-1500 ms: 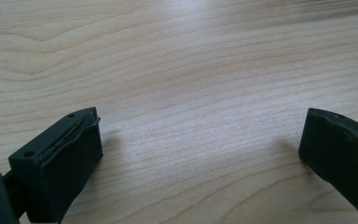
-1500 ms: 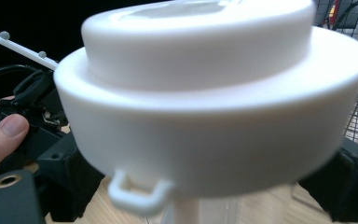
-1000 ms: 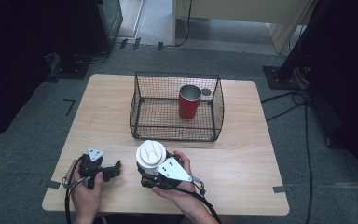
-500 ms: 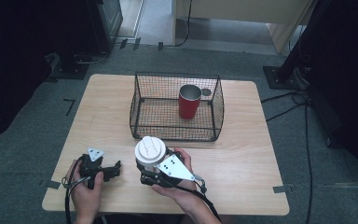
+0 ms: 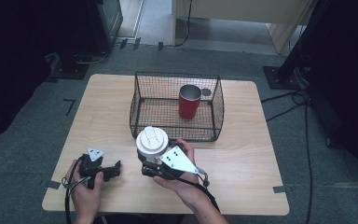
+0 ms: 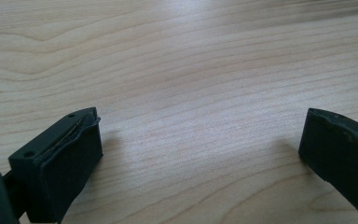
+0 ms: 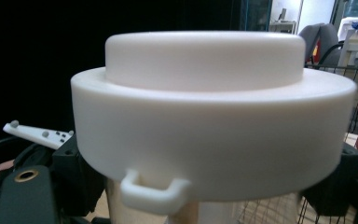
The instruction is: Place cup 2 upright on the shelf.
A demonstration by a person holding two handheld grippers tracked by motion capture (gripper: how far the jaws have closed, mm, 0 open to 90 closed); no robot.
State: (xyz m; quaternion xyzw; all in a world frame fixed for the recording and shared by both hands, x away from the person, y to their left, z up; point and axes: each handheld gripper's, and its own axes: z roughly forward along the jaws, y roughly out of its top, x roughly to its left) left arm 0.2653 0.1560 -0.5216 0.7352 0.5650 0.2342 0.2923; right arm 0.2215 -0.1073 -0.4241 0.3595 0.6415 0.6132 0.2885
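Observation:
A cup with a white lid (image 5: 152, 140) is held upright in my right gripper (image 5: 154, 162), lifted off the wooden table (image 5: 247, 154) just in front of the wire basket (image 5: 140, 109). In the right gripper view the lid (image 7: 205, 126) looms close, and my right gripper (image 7: 205, 205) is shut on the cup's body below it, a black jaw on each side. At the table's near left my left gripper (image 5: 115, 170) rests in a hand. Its jaws stand wide apart in the left gripper view (image 6: 200, 140), with bare wood between them.
A red cup (image 5: 189, 100) with a metal rim stands upright inside the black wire basket, at its back right. Dark stands and cables lie on the floor around the table. Bare wood stretches to the right of the basket and of my right hand.
My right gripper has risen with the white-lidded cup and edged a little toward the basket. The left gripper has stayed where it was.

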